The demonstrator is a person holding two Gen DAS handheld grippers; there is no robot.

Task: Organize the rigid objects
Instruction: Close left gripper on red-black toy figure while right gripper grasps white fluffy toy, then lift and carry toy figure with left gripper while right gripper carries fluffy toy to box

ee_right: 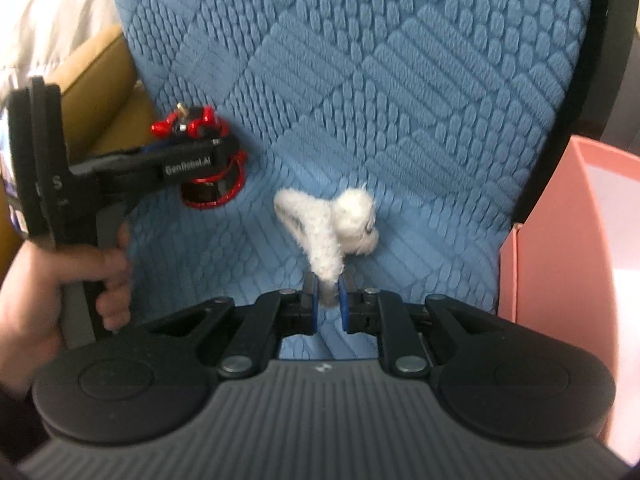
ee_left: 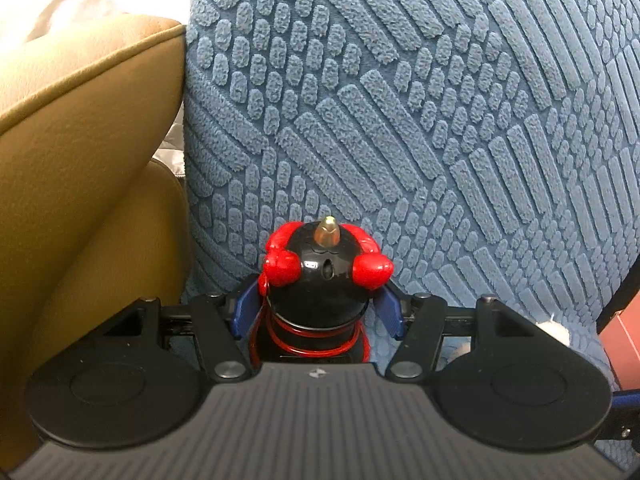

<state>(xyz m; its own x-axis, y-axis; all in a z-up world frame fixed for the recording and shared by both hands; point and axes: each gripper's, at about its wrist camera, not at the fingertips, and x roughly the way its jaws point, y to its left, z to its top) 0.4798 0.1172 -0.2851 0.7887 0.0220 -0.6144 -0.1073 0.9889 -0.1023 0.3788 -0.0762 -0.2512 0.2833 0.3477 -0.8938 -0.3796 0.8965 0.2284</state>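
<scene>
My left gripper is shut on a black and red ball-head camera mount with a brass screw on top, held above the blue textured cushion. In the right wrist view the left gripper shows at the left, still holding the mount. My right gripper is shut on a white fluffy hair clip, pinching its lower end just above the cushion.
A tan leather sofa arm lies to the left of the cushion. A pink box stands at the right edge, its rim also visible in the left wrist view. A person's hand grips the left tool's handle.
</scene>
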